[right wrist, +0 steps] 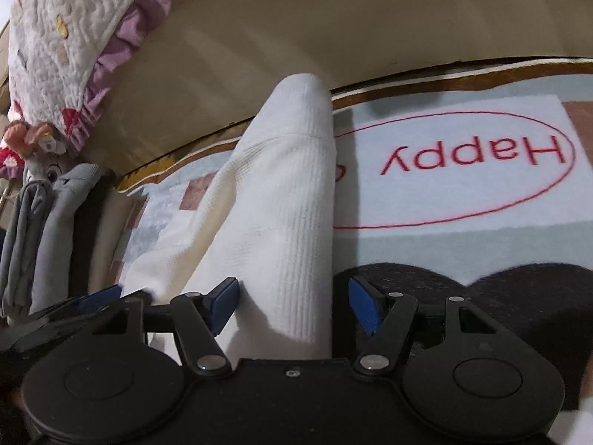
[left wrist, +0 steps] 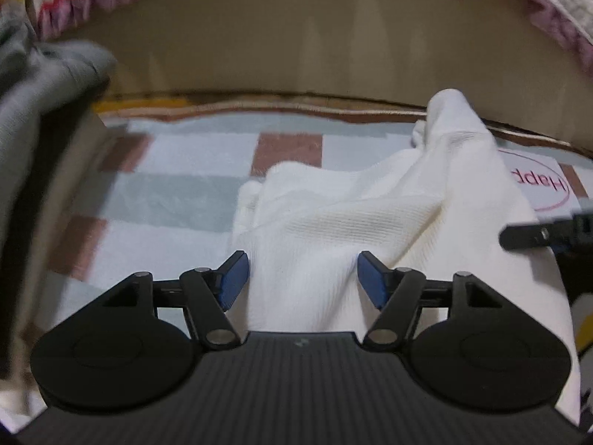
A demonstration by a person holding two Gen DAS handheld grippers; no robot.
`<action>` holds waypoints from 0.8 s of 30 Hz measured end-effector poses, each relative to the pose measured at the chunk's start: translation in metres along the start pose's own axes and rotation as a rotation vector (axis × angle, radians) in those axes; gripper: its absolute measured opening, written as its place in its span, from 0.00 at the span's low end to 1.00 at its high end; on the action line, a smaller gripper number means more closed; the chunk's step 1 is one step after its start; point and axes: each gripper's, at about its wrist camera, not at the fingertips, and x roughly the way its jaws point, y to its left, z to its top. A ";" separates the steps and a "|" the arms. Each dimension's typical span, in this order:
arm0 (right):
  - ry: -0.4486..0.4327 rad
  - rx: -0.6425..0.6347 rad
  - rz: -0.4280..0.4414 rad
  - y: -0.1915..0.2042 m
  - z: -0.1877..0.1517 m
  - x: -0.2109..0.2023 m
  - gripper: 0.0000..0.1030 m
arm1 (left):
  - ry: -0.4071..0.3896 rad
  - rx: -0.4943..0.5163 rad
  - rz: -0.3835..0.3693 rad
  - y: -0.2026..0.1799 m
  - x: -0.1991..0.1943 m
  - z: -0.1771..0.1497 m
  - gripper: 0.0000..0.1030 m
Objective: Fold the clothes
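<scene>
I am holding my left gripper [left wrist: 302, 278] and right gripper [right wrist: 292, 304] open, pads clear, over the white ribbed knit garment [left wrist: 333, 222] running lengthwise away from both, beside the red-lettered patchwork bedspread [right wrist: 463, 185].

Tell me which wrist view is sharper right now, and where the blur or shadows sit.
Right wrist view is sharper: the ribbing on the white garment and the red "Happy" lettering read clearly, with dark shadows on the mat below the lettering. Left wrist view is motion-smeared, worst at the grey clothes on its left edge.
</scene>
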 end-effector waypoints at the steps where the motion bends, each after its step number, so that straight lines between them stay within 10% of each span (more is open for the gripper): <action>1: 0.004 -0.004 0.004 0.001 0.000 0.002 0.69 | 0.010 -0.013 -0.024 0.004 0.004 0.001 0.31; 2: 0.006 -0.005 0.008 0.000 0.000 0.002 0.69 | 0.025 -0.019 -0.049 0.007 0.007 0.002 0.09; 7: 0.008 -0.001 0.021 -0.001 0.000 0.003 0.69 | -0.057 -0.154 -0.081 0.035 -0.007 0.005 0.05; 14: 0.009 -0.033 0.010 0.002 -0.001 0.002 0.68 | -0.101 -0.169 0.067 0.047 -0.008 -0.008 0.05; 20: 0.013 -0.031 0.011 0.000 -0.001 0.002 0.68 | -0.191 -0.160 -0.071 0.028 -0.040 -0.020 0.08; 24: 0.018 -0.031 0.009 0.000 -0.001 0.001 0.68 | -0.047 -0.067 -0.025 0.012 -0.023 -0.028 0.10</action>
